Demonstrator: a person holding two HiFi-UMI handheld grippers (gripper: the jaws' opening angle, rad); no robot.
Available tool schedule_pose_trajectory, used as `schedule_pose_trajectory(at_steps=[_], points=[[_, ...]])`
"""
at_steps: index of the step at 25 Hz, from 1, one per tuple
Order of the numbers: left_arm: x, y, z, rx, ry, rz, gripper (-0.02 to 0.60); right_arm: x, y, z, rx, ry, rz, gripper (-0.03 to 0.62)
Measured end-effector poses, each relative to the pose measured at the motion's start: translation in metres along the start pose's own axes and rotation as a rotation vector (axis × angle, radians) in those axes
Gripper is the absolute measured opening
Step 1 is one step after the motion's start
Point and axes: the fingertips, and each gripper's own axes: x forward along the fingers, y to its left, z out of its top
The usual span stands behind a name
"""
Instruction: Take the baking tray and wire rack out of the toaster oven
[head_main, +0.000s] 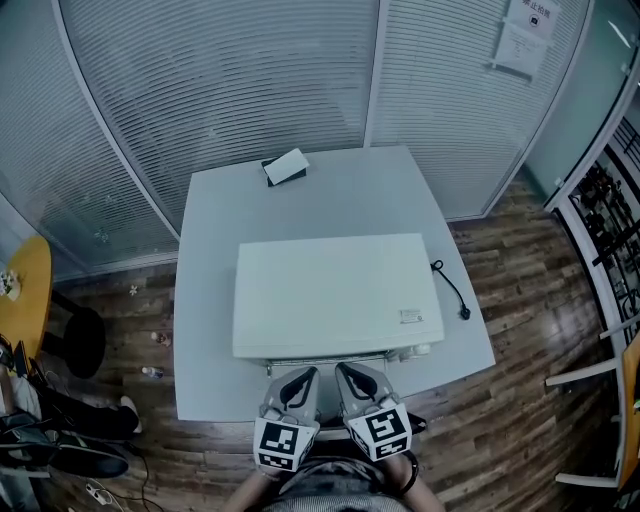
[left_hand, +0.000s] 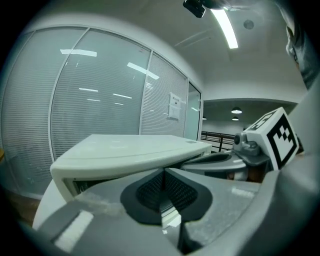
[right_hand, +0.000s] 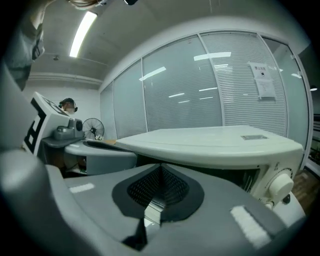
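1. The bench (head_main: 210, 220) is a pale square top in front of a slatted glass wall, and the person stands at its near edge.
2. The oven (head_main: 335, 290) is a white box that fills the middle of the bench. Its long axis runs left to right across the person, and its front faces them.
3. The tray and rack are in no view. I judge that they sit inside the oven, whose door looks closed, so the door likely has to come open first.
4. The left tool (head_main: 300, 378) and the right tool (head_main: 350, 375) hang side by side at the middle of the oven's front, pointing at it. Each has its jaws fully together with nothing between them.
5. The handle (head_main: 325, 358) is a thin bar along the top of the front, parallel to the oven's long axis. It lies straight ahead of both sets of tips, just beyond them. Neither tool is clearly nearer: the left faces its left half, the right its right half.
6. A knob (right_hand: 280, 186) sits at the oven's right front corner, to the right of the right tool.
7. A black cord (head_main: 450, 290) trails off the oven's right side, and a small box (head_main: 286, 166) lies near the far edge, well apart from both tools.
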Motion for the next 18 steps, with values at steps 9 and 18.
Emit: schedule_pose_trajectory(at_steps=[9, 18], points=[[0.014, 0.015, -0.044, -0.054, 0.089, 0.014, 0.0, 0.021, -0.016, -0.033, 0.038, 0.056, -0.036, 0.003], [0.034, 0.046, -0.077, -0.332, 0.099, 0.064, 0.0, 0.045, -0.044, -0.064, 0.353, 0.059, -0.065, 0.003]])
